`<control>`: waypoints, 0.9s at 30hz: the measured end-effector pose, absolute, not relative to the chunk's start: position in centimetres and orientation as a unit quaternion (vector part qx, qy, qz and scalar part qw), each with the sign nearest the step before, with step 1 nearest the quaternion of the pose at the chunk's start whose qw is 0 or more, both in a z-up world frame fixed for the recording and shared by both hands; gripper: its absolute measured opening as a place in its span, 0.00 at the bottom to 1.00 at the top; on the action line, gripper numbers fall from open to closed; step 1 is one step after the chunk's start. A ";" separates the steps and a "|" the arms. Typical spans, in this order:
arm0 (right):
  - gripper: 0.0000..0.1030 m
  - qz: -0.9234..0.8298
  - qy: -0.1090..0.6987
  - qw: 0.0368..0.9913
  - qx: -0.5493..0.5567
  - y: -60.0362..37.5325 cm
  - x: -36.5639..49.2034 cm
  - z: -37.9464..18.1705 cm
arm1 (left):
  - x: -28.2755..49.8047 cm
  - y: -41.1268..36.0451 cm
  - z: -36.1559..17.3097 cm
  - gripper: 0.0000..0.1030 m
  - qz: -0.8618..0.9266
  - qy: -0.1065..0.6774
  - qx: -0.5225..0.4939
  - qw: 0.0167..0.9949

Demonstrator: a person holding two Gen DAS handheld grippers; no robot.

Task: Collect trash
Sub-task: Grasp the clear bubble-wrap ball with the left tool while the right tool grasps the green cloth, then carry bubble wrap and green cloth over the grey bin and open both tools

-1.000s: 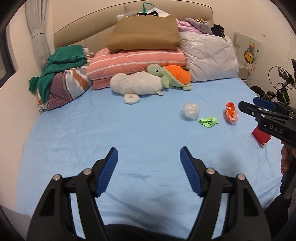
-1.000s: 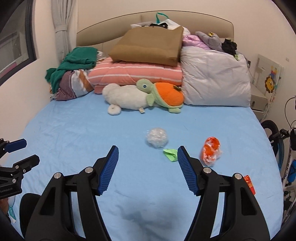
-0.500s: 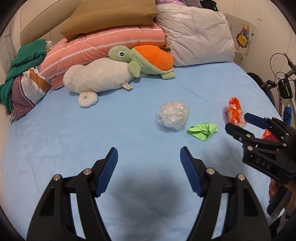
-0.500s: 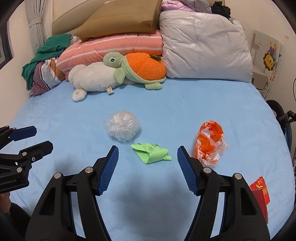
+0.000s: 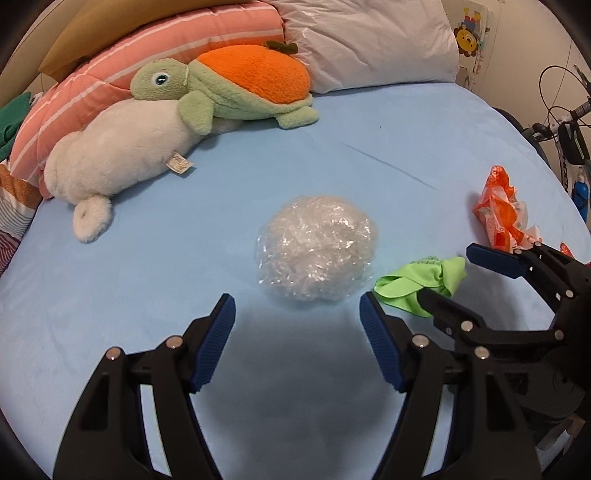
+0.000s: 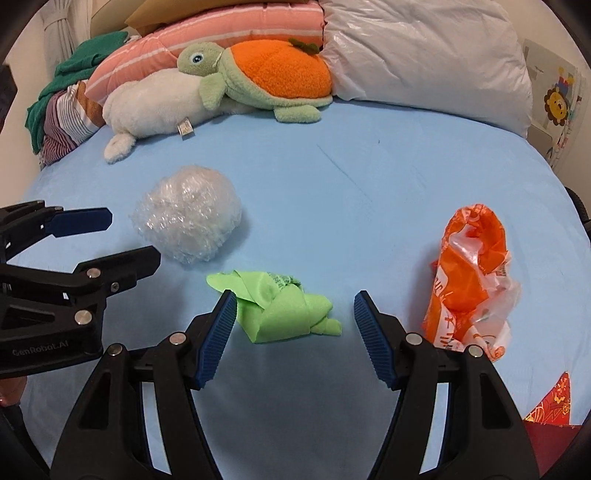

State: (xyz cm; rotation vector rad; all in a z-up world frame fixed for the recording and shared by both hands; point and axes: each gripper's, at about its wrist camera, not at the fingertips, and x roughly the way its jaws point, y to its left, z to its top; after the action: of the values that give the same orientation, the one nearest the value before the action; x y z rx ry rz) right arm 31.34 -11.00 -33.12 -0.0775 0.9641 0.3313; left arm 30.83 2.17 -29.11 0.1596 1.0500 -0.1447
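A crumpled ball of clear plastic wrap (image 5: 317, 249) (image 6: 186, 214) lies on the blue bed sheet (image 5: 155, 266). My left gripper (image 5: 297, 314) (image 6: 129, 240) hovers open just short of the ball, nothing between its blue pads. A crumpled green wrapper (image 6: 275, 304) (image 5: 421, 277) lies to the ball's right. My right gripper (image 6: 293, 314) (image 5: 450, 273) stands open over it, its jaws either side of the wrapper without touching. An orange plastic bag (image 6: 469, 273) (image 5: 498, 212) lies further right. A red packet (image 6: 554, 406) sits at the bed's near right edge.
A white plush (image 5: 118, 151) and a green-and-orange turtle plush (image 5: 240, 85) lie at the head of the bed, in front of a striped pink pillow (image 6: 221, 33) and a white pillow (image 6: 424, 48). Folded clothes (image 6: 66, 103) pile at the left. A bicycle (image 5: 565, 136) stands right of the bed.
Both grippers have come down and forward over the bed. The plastic ball now lies just ahead of the left jaws, and the green wrapper sits between the right jaws. Neither gripper's opening changed.
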 end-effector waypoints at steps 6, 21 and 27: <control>0.61 0.160 0.470 0.867 -0.047 -10.8 31.6 -34.4 | 32.3 1.4 -30.6 0.65 -0.089 0.501 0.075 0.857; 0.24 0.187 0.459 0.867 -0.041 -10.8 31.5 -33.1 | 32.5 0.6 -30.1 0.12 -0.128 0.485 0.068 0.862; 0.23 0.188 0.449 0.873 -0.035 -11.1 31.2 -31.9 | 31.8 1.2 -28.7 0.11 -0.123 0.480 0.055 0.867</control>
State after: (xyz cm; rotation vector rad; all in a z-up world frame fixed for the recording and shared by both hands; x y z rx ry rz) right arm 31.16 -11.13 -31.88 -0.0734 0.9384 0.3919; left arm 31.83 1.16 -28.66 0.1141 1.0043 -0.2568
